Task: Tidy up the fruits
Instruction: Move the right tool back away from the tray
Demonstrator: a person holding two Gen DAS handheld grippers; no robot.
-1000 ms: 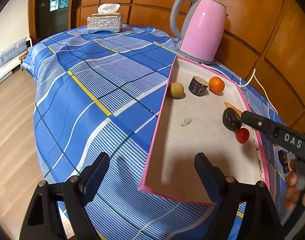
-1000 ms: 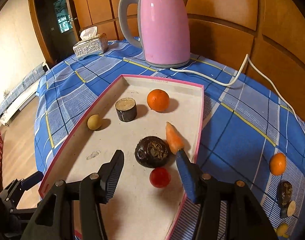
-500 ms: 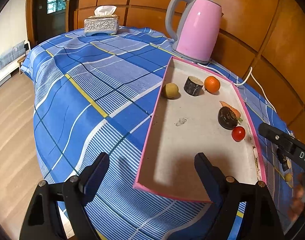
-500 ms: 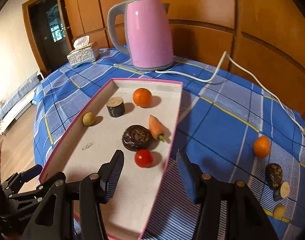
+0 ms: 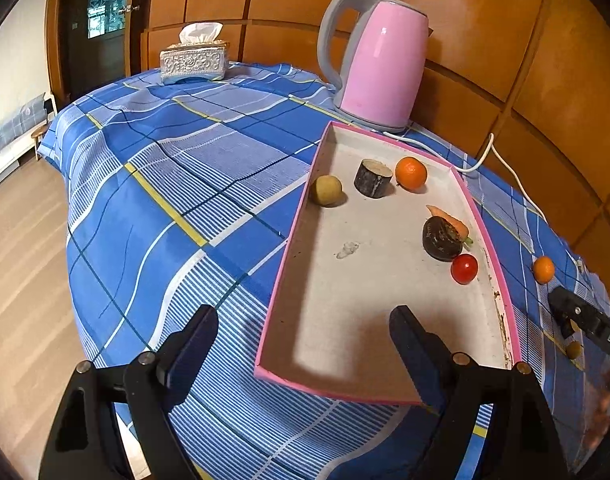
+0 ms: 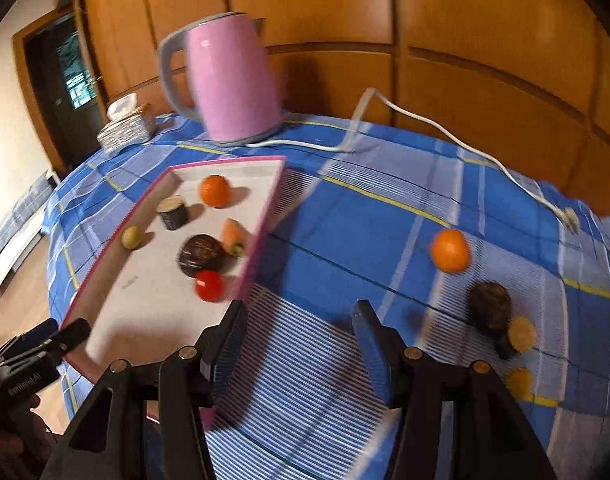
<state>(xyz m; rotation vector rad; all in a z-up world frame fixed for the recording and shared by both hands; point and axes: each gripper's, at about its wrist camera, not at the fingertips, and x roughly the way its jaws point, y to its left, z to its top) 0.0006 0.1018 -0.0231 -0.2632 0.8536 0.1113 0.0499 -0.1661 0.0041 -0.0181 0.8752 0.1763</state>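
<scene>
A pink-rimmed tray [image 5: 301,216] lies on the blue checked cloth. It holds a yellow-green fruit [image 5: 326,189], a dark stump-like piece [image 5: 372,179], an orange [image 5: 411,173], a carrot [image 5: 445,216], a dark round fruit [image 5: 441,234] and a red tomato [image 5: 464,268]. My left gripper [image 5: 303,320] hangs open and empty over the tray's near corner. My right gripper [image 6: 299,312] is open and empty above bare cloth, right of the tray [image 6: 260,228]. Loose on the cloth to its right are an orange [image 6: 449,250], a dark fruit [image 6: 490,307] and two small yellow pieces [image 6: 522,334].
A pink kettle [image 5: 385,68] stands behind the tray, and its white cord [image 6: 425,120] trails right across the cloth. A tissue box [image 5: 194,60] sits at the far left corner. The table drops off to wooden floor on the left. Wood panelling runs behind.
My right gripper has swung right, from over the tray by the tomato out above the cloth, and rolled a little. The left gripper has stayed almost still.
</scene>
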